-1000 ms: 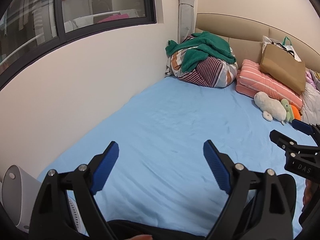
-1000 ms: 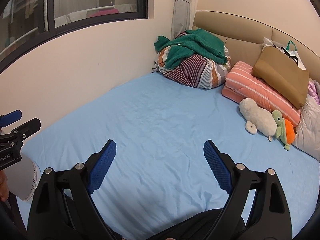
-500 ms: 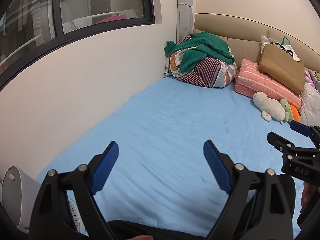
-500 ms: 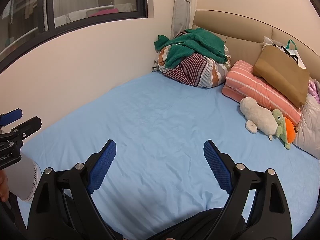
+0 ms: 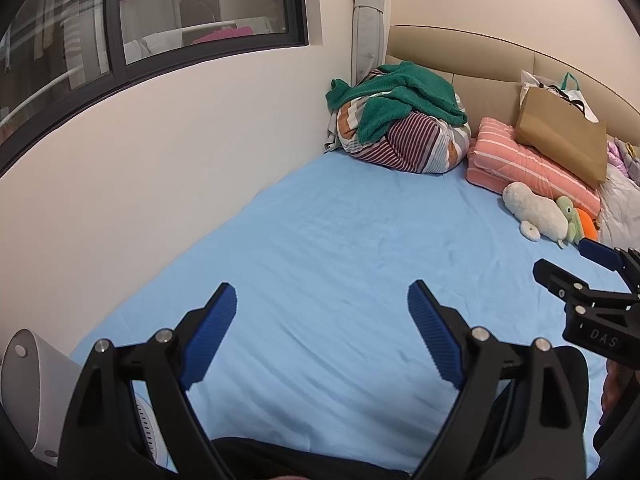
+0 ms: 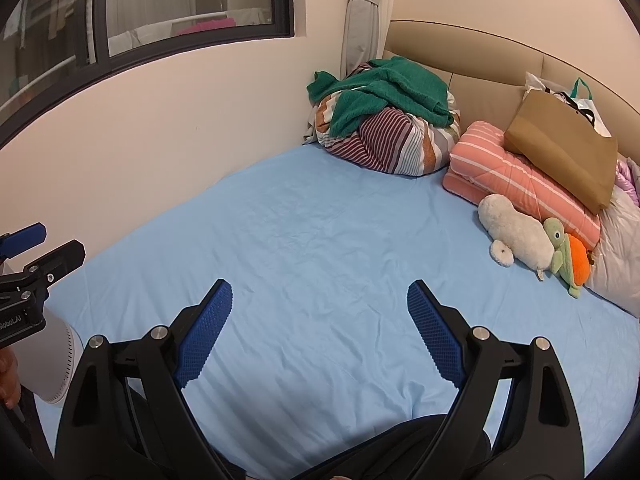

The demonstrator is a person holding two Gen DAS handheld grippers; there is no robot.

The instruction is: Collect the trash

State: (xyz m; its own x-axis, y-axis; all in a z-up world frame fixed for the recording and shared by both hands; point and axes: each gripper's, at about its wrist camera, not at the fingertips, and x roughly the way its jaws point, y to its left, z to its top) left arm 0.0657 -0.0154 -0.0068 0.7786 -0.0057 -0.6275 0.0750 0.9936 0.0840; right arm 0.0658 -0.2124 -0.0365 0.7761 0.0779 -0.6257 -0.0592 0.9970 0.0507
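My left gripper (image 5: 322,300) hangs open over the near end of a blue-sheeted bed (image 5: 340,248), nothing between its blue pads. My right gripper (image 6: 320,298) is open too, over the same bed, and empty. Each shows in the other's view: the right gripper at the right edge (image 5: 592,276), the left gripper at the left edge (image 6: 28,256). A brown paper bag (image 6: 560,156) with a white plastic bag (image 6: 560,88) behind it leans on the headboard, resting on a pink striped quilt (image 6: 516,184). No loose trash shows on the sheet.
A striped bundle with a green towel (image 6: 384,120) fills the far corner under the curtain. A white plush (image 6: 516,232) and a green-orange plush (image 6: 568,252) lie by the quilt. A white fan (image 5: 28,380) stands at the bed's near left. Wall and window run along the left.
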